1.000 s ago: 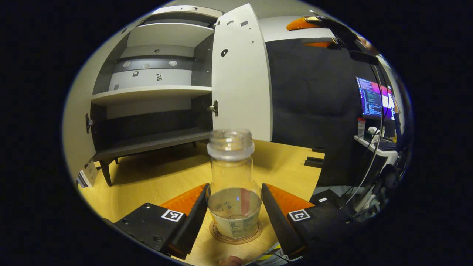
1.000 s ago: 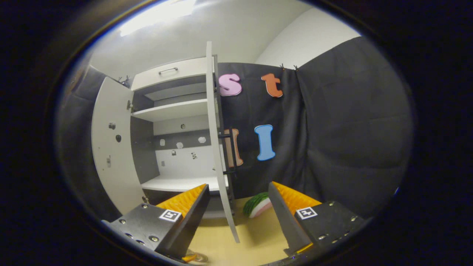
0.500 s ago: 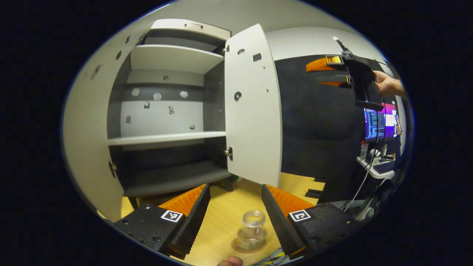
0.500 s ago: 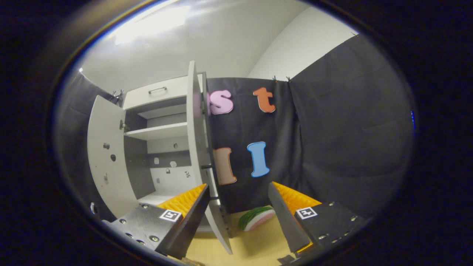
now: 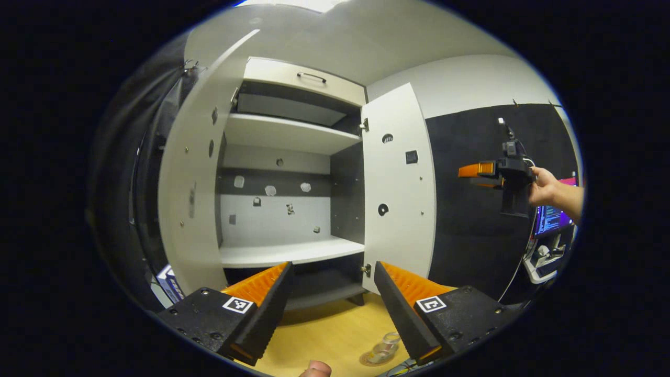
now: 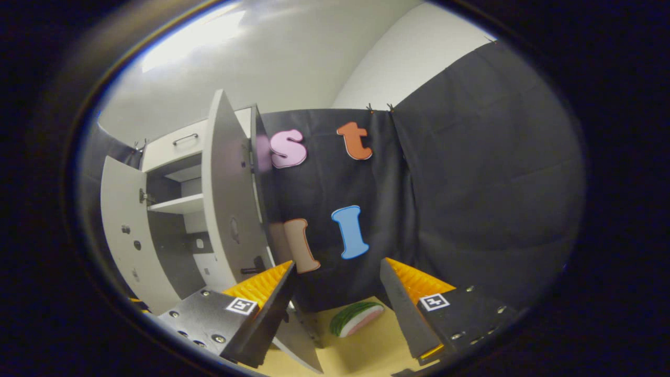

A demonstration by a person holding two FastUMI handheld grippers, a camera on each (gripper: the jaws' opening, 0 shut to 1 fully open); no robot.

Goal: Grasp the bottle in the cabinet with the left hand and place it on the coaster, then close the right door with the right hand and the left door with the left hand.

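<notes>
The clear bottle [image 5: 386, 346] stands upright on the round coaster [image 5: 372, 359] on the wooden table, low in the left gripper view. My left gripper [image 5: 332, 309] hangs open above and behind it, touching nothing. The cabinet [image 5: 285, 209] stands ahead with its left door [image 5: 188, 183] and right door [image 5: 398, 188] both open. Farther right, a hand [image 5: 547, 188] holds my right gripper [image 5: 479, 176] out beyond the right door. In the right gripper view, my right gripper [image 6: 337, 309] is open, with the right door's outer face [image 6: 230, 209] just left of it.
A watermelon slice [image 6: 356, 317] lies on the table [image 6: 361, 356] by the black cloth wall. Cabinet shelves [image 5: 290, 251] look bare. A lit monitor [image 5: 549, 219] and desk clutter sit at the far right. A fingertip [image 5: 314, 369] shows at the bottom edge.
My left gripper rose and drew back from the bottle, which stays on the coaster. My right gripper swung to the outer side of the right door, whose outer face now shows.
</notes>
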